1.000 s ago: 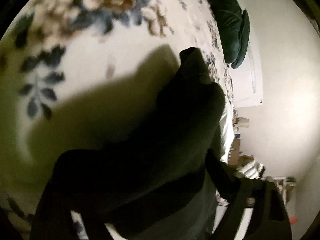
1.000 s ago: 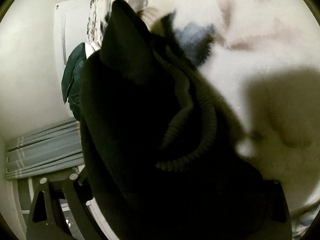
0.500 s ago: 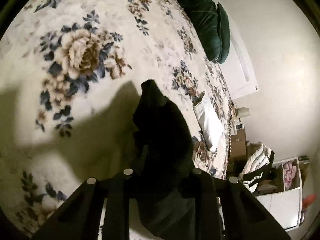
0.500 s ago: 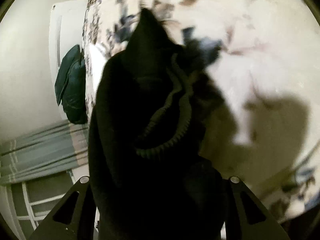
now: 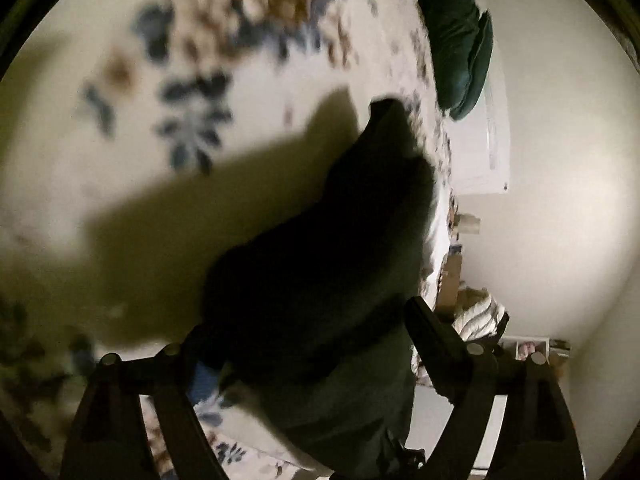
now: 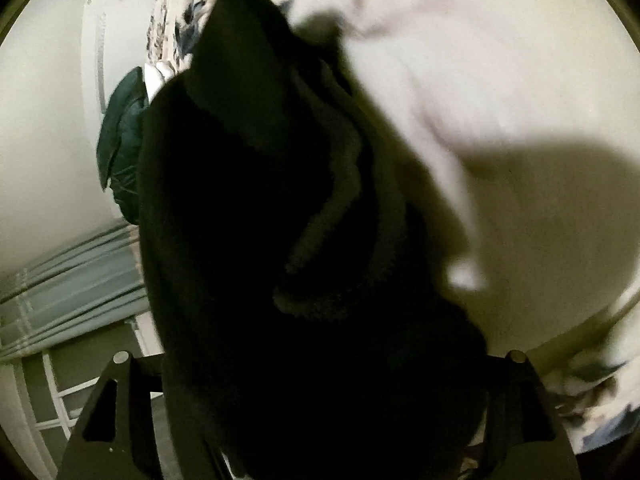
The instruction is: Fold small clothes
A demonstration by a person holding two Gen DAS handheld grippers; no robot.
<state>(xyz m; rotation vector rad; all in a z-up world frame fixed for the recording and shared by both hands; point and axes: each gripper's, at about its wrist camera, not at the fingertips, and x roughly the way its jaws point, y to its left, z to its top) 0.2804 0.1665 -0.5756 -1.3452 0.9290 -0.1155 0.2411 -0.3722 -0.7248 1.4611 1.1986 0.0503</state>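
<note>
Both hand-held grippers, left (image 5: 304,364) and right (image 6: 320,380), have just spread wide, the dark garment (image 6: 256,216) bunched between their jaws.

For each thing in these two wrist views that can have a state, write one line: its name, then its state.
Dark garment: bunched, lying between both claws on the bedspread.
Left claw: jaws wide, just been opening, garment between them.
Right claw: jaws wide, just been opening, garment filling the gap; grip unclear.
Floral bedspread: spread flat, shadowed.
Green cushion: at the bed's far edge.
</note>
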